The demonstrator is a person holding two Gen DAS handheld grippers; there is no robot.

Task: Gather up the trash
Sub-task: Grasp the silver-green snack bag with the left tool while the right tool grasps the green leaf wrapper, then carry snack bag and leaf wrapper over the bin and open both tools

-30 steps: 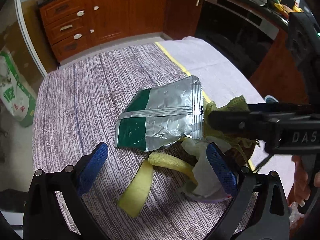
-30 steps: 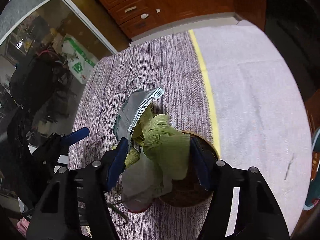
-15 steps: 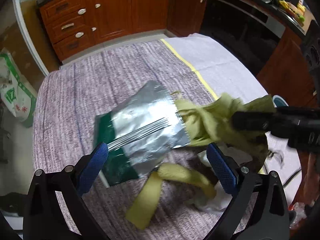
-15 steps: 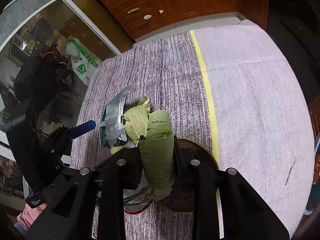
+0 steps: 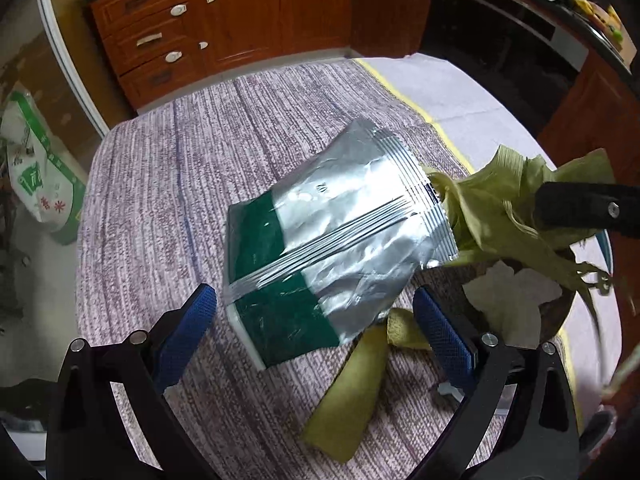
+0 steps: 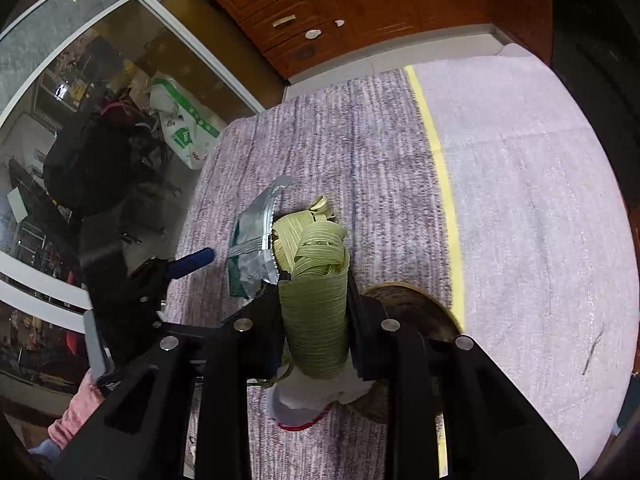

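Note:
My right gripper [image 6: 314, 276] is shut on a bundle of green corn husks [image 6: 314, 276] and holds it above a brown bowl [image 6: 424, 312]. The husks [image 5: 492, 208] also show in the left wrist view, lifted with a silver and green foil snack bag [image 5: 332, 240] tilted up against them. My left gripper [image 5: 316, 320] is open and empty, its blue pads either side of the bag's near end. A yellow-green peel strip [image 5: 352, 376] lies on the cloth below. White crumpled paper [image 5: 512, 292] sits in the bowl [image 5: 554, 312].
The table has a purple striped cloth [image 5: 168, 200] and a plain lilac cloth [image 6: 520, 184] split by a yellow line. Brown cabinets [image 5: 240, 20] stand beyond. A green and white sack [image 5: 36, 176] stands on the floor at left.
My right gripper shut on the corn husks and lifted them. The foil bag rose and tilted with them. My left gripper stayed open.

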